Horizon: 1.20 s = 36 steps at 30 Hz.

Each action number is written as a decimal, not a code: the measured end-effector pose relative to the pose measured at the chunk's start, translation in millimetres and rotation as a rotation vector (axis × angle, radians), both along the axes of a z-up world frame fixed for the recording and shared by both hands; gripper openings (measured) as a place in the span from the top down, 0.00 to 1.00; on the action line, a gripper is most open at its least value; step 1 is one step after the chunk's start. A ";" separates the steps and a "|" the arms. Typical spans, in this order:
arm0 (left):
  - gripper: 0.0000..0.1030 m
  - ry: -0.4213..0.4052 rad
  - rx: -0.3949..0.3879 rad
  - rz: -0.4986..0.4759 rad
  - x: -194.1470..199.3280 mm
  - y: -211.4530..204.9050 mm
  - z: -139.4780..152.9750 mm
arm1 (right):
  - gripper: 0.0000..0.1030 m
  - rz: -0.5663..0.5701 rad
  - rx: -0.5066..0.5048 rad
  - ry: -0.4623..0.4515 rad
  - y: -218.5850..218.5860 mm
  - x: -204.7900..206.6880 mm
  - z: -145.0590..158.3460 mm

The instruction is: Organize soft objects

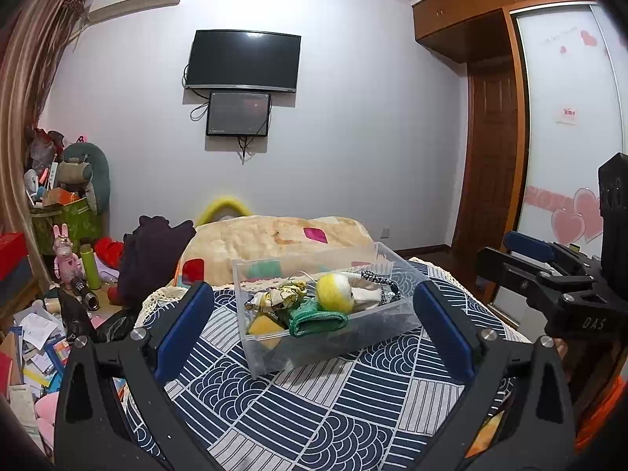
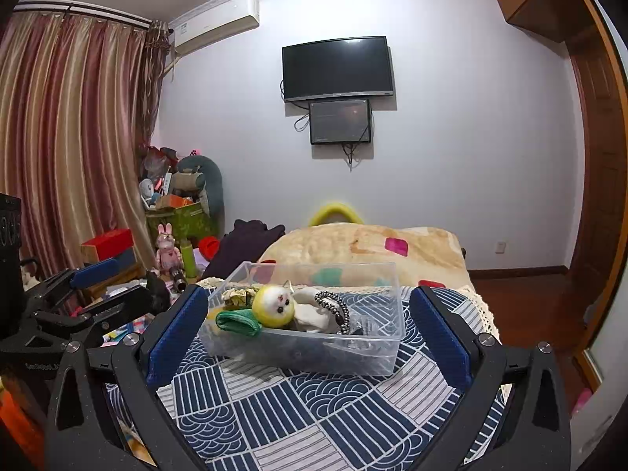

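Observation:
A clear plastic box (image 1: 396, 314) (image 2: 314, 357) stands on the blue-and-white patterned cloth (image 1: 314, 404) (image 2: 314, 412). Inside lie a yellow-headed cat plush (image 1: 334, 292) (image 2: 273, 306), a green knitted piece (image 1: 318, 320) (image 2: 237, 322), a patterned scrunchie (image 1: 274, 298) (image 2: 235, 296), a yellow sponge (image 1: 261, 325) and a black-and-white beaded band (image 1: 382, 279) (image 2: 335, 308). My left gripper (image 1: 314, 329) is open and empty, just short of the box. My right gripper (image 2: 308, 337) is open and empty, also facing the box. Each gripper shows at the other view's edge.
A folded beige blanket (image 1: 274, 239) (image 2: 365, 247) and dark clothing (image 1: 153, 255) (image 2: 243, 243) lie behind the box. Clutter, a pink rabbit figure (image 1: 64, 255) (image 2: 168, 249) and a green bin (image 2: 180, 219) fill the floor at left. A wardrobe (image 1: 565, 117) stands right.

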<state>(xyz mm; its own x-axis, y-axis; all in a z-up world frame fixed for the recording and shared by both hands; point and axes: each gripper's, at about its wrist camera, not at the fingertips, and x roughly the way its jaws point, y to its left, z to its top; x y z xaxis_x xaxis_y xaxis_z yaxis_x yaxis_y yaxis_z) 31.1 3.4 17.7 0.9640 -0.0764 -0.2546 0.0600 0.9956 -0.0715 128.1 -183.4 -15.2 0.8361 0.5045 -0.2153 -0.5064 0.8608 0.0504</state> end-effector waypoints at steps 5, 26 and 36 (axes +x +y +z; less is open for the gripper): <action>0.00 -0.003 0.002 -0.004 -0.8 -0.9 -0.6 | 0.00 -0.001 0.001 0.001 0.2 -0.1 0.1; 0.00 -0.009 0.010 -0.002 -3.6 -1.5 -0.4 | 0.00 0.001 0.002 0.001 1.7 -3.0 0.2; 0.00 -0.012 0.000 -0.009 -3.0 0.5 1.3 | 0.00 0.001 0.003 0.002 1.4 -2.8 0.7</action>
